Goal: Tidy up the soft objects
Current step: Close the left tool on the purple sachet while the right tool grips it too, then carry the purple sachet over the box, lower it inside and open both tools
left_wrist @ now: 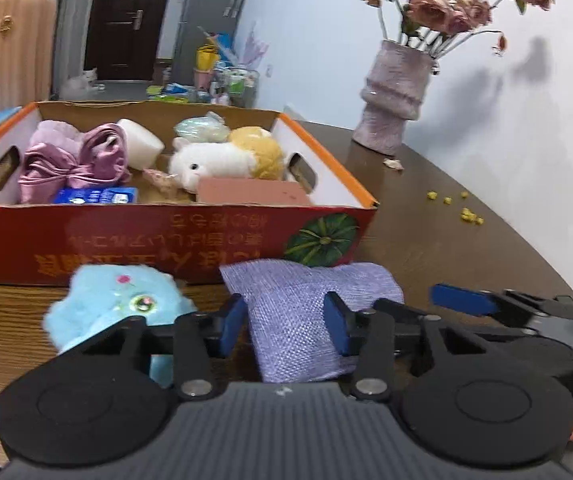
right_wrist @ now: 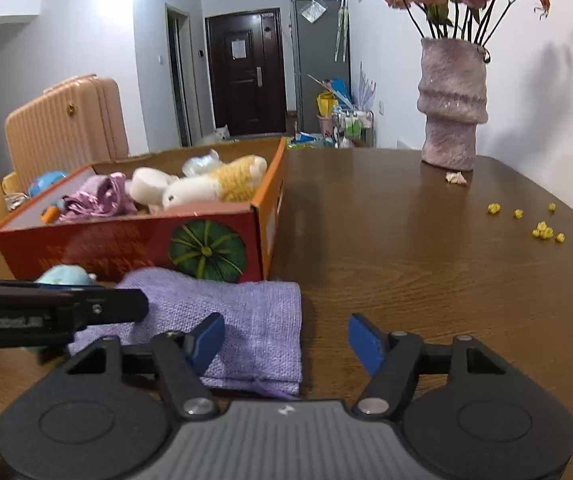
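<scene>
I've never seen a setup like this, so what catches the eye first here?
A red cardboard box full of soft toys sits on the brown table. Before it lies a purple cloth pouch, with the open left gripper around it. A vase of roses stands behind, near the wall.

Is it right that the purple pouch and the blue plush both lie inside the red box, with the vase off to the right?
Not quite. The purple pouch and blue plush lie on the table in front of the red box, as both wrist views show. The vase does stand to the right.
</scene>
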The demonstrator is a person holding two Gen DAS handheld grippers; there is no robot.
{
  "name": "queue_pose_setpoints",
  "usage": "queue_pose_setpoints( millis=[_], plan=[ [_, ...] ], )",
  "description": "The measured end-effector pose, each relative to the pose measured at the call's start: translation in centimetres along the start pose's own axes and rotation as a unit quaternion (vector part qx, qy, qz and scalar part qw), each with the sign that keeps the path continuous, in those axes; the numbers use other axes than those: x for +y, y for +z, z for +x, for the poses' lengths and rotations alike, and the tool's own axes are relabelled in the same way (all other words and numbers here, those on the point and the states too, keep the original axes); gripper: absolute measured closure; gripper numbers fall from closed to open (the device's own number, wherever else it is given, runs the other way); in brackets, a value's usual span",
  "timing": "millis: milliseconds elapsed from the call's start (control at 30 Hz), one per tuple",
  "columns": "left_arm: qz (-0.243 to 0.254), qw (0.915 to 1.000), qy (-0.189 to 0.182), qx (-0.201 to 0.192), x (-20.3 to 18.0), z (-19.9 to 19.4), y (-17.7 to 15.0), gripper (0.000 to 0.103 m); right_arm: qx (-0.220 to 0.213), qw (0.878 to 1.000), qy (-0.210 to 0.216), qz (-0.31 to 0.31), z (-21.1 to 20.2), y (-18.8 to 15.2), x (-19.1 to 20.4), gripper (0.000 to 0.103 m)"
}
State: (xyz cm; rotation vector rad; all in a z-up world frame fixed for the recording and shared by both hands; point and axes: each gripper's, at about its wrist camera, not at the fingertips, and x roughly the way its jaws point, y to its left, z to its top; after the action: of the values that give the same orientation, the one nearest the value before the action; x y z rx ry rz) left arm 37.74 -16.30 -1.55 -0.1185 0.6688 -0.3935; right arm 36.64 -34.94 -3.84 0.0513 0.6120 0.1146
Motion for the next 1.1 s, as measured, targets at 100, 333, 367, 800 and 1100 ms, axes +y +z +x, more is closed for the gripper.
queue_pose_setpoints(
  millis=[100,333,367,800,1100],
  plan=[
    [0.002,0.9999,-0.011,0.004,-0.3,0.3,-0.3,0.074,0.013,1.0,0.007,-0.003,0.6,-0.2,0.1,0.048],
    [-0.019,0.9991,-0.036,0.012,0.1,0.3,-0.7,0.083,0.027,0.999,0.005,-0.042,0.9,-0.4,1.4,0.072],
    [-0.016,0.9992,-0.036,0.011,0.0,0.2,-0.7,0.084,0.027,0.999,0.006,-0.04,0.9,-0.3,1.3,0.074],
    [0.006,0.9992,-0.036,0.015,-0.2,-5.0,-3.3,0.094,0.007,0.999,0.033,-0.007,-4.5,-3.3,2.4,0.085],
    [-0.009,0.9996,-0.025,0.009,1.0,-11.2,-6.9,0.094,-0.007,0.997,0.08,-0.008,-10.4,-7.0,5.8,0.086]
  ],
)
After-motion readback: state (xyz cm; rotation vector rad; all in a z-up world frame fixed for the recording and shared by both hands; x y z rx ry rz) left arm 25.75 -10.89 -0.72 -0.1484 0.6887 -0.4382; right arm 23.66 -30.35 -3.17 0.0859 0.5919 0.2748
